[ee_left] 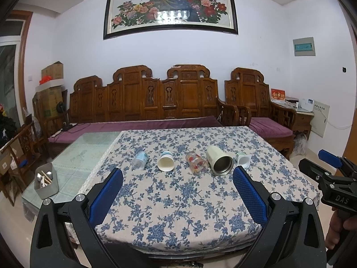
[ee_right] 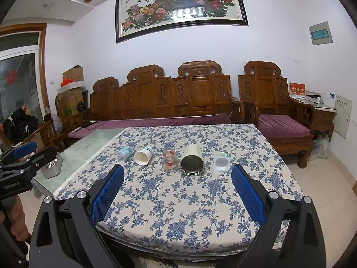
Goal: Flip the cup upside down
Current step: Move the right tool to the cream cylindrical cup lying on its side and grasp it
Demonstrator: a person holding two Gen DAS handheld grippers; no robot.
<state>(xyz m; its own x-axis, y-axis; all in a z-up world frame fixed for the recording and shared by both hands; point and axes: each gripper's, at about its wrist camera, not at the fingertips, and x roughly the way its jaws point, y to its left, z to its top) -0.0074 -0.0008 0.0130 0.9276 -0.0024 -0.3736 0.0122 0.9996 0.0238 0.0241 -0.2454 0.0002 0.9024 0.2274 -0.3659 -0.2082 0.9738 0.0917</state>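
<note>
Count: five vessels lay on their sides in one row across the tablecloth [ee_left: 178, 201], all ahead of both tongs and touched by neither. From the left end of the row: one clear plastic bottle [ee_left: 140, 160], one white paper cup [ee_left: 165, 161], one flower-printed glass [ee_left: 196, 162], one cream metal tumbler [ee_left: 219, 160], one small white plastic cup [ee_left: 243, 159]. The tumbler and the small plastic cup lay just beside each other, possibly touching; this could not be settled.

Left tongs [ee_left: 178, 185]: fingers spread wide, nothing between the blue pads [ee_left: 104, 196]; the row lay beyond the tips, the glass roughly on the midline.

Right tongs [ee_right: 177, 184]: likewise spread wide and empty; the tumbler [ee_right: 192, 159] lay just ahead, near the midline, its open mouth facing the camera.

One grey utensil holder [ee_left: 45, 184] stood left of the left tongs on the bare glass tabletop [ee_left: 89, 147].

Hard to make out: the bottle's label was blurred. In the right wrist view the left tongs partly hid the utensil holder. Each tongs appeared cut off at the edge of the other's view.
</note>
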